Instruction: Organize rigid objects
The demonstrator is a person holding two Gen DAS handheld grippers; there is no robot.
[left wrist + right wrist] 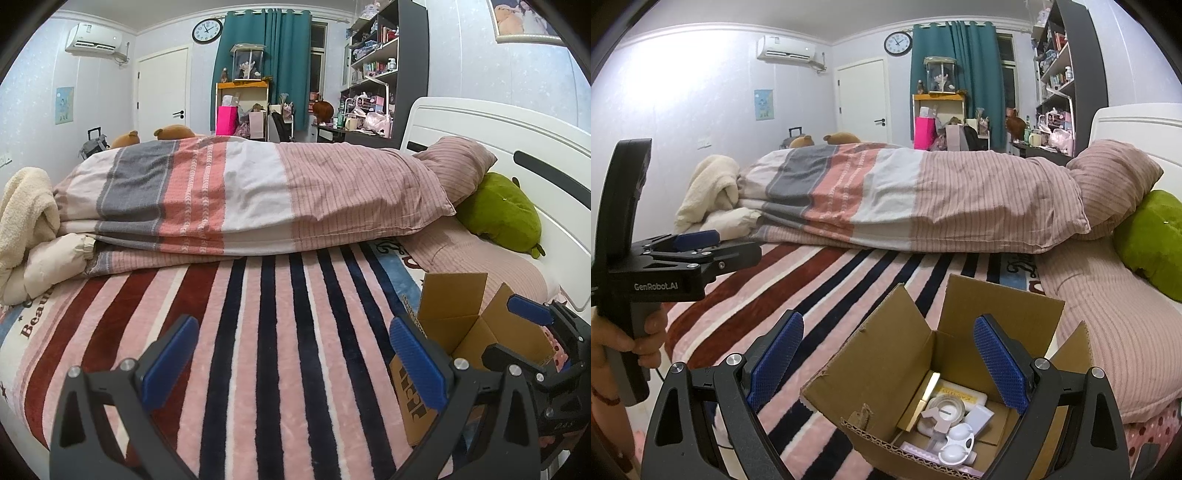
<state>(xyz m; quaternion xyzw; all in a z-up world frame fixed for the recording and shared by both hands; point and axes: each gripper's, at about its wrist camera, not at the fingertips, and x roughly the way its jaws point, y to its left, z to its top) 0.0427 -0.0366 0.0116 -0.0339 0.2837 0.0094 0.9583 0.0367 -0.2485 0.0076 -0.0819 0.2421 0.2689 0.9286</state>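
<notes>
Both grippers empty over the bed, box at its near right edge.
Left wrist view: my left gripper (295, 365) has jaws wide apart over the striped blanket (258, 314); the cardboard box (454, 325) sits to the right. Right wrist view: my right gripper (888, 363), jaws apart, hovers above the open box (886, 354) holding a tape dispenser (945, 408) and small white items.

Left tongs (295, 362) gape over striped blanket (258, 332) — cardboard box (465, 325) just right.
</notes>
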